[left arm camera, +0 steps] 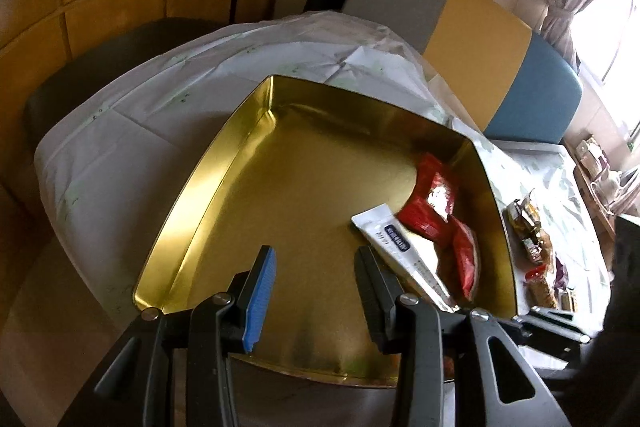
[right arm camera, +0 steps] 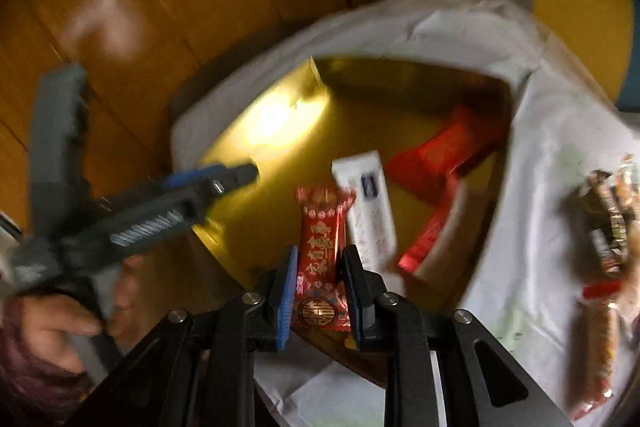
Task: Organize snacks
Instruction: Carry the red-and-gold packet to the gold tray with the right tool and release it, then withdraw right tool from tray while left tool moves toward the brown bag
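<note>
Between the right jaws: a red-and-gold candy packet (right arm camera: 321,247), clamped near its lower end by the right gripper (right arm camera: 320,291), its upper end standing up past the fingertips.
Just beyond the right jaws: the gold tin tray (right arm camera: 276,163) on the white-covered table (right arm camera: 548,227), the held packet hanging above the tray's near rim.
Ahead and slightly right of the right jaws: a white packet (right arm camera: 368,203) lying in the tray, with red packets (right arm camera: 436,163) past it toward the far right corner.
Far right of the right jaws: a loose pile of snacks (right arm camera: 608,227) on the table, outside the tray.
Left of the right jaws: the left gripper (right arm camera: 240,177), held by a hand (right arm camera: 52,331), reaching over the tray's left edge.
Left jaws: parted a little, nothing between them, hovering over the tray's bare near floor in the left wrist view.
Right of the left jaws: the white packet and red packets, against the tray's right wall.
Beyond the tray: a seat back in grey, yellow and blue (left arm camera: 480,27).
</note>
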Motion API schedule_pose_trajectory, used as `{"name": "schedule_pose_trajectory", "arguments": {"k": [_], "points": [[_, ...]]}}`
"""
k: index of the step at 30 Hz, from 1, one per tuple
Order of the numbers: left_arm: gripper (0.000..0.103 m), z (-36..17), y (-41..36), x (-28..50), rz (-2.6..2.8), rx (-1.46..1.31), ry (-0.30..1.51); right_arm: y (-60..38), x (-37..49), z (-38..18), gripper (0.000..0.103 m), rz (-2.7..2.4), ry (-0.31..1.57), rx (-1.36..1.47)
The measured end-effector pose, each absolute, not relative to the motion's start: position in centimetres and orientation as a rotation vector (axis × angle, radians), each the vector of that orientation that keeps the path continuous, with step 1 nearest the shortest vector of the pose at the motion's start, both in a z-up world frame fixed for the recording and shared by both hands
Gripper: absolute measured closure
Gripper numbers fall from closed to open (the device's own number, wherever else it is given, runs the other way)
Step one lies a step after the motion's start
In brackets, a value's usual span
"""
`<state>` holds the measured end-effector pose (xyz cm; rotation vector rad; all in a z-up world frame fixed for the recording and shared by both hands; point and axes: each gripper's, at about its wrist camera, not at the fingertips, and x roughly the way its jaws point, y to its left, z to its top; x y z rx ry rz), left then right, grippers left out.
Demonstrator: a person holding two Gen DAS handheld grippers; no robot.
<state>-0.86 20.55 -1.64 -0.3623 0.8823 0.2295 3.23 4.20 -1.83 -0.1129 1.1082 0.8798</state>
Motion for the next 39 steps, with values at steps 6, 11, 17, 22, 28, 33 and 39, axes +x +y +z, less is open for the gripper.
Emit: {"name": "schedule_pose_trajectory", "arguments": {"k": [6, 11, 17, 22, 28, 33, 39], "points": [[0.062, -1.8, 19.8, -0.6, 0.210, -0.354, 0.888, 3.7, 3.5, -2.9, 0.078, 0.862, 1.128, -0.093], [0.062, -1.6, 18.4, -0.6, 0.175, -0.325, 0.887, 2.4, 2.8, -1.6, 0.078, 0.834, 1.101, -0.054], [0.062, -1.1, 17.3, -0.7, 0.150, -0.300, 0.876, 0.7, 2.1, -0.7, 0.071, 0.779, 1.061, -0.013], [0.062, -0.7, 16.2, -0.5, 0.117, -0.282, 0.878, -2.3, 1.7, 0.5, 0.060, 0.713, 1.013, 0.035], [0.062, 0.5, 13.7, 0.2, 0.039, -0.231, 0.868, -8.0, 1.9, 1.1, 0.041, 0.586, 1.012, 0.041], [0.062, 1.4, 10.6, 0.9, -0.048, -0.178, 0.866, -14.6, 3.4, 1.7, 0.031, 0.434, 1.034, 0.065], [0.062, 2.4, 6.2, 2.3, -0.163, -0.147, 0.886, -23.1, 6.5, 2.0, 0.026, 0.194, 1.046, 0.039]]}}
